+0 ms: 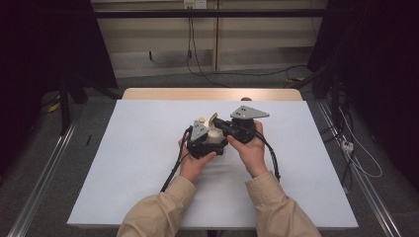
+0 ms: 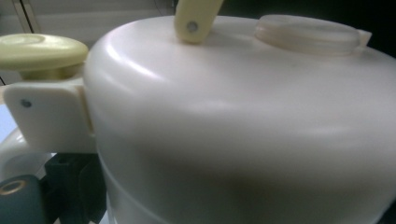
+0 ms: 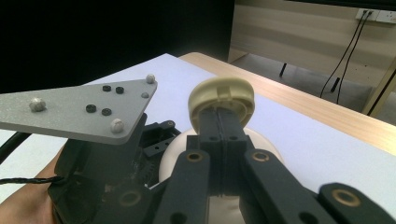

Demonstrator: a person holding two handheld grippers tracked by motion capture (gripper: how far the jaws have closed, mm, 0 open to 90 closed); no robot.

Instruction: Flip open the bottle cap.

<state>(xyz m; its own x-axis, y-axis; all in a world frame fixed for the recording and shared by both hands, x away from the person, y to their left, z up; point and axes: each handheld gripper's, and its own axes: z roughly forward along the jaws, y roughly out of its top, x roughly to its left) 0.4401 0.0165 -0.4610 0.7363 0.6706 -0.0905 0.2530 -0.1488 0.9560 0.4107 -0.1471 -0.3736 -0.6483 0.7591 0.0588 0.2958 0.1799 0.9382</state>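
Note:
A cream-white container is held over the middle of the white table cover between both hands. My left gripper is shut on its rounded body, which sits very close to that camera; one dark jaw shows at its left side. A pale yellow round lid piece stands tilted up above the container. My right gripper has its two black jaws pressed together on the edge of that yellow disc. A yellow knob and a translucent cap sit on the container's top.
The grey three-cornered plates ride on top of the grippers. A wooden table edge runs along the far side. Cables lie on the floor beyond it, metal rails flank the table, and dark curtains hang on both sides.

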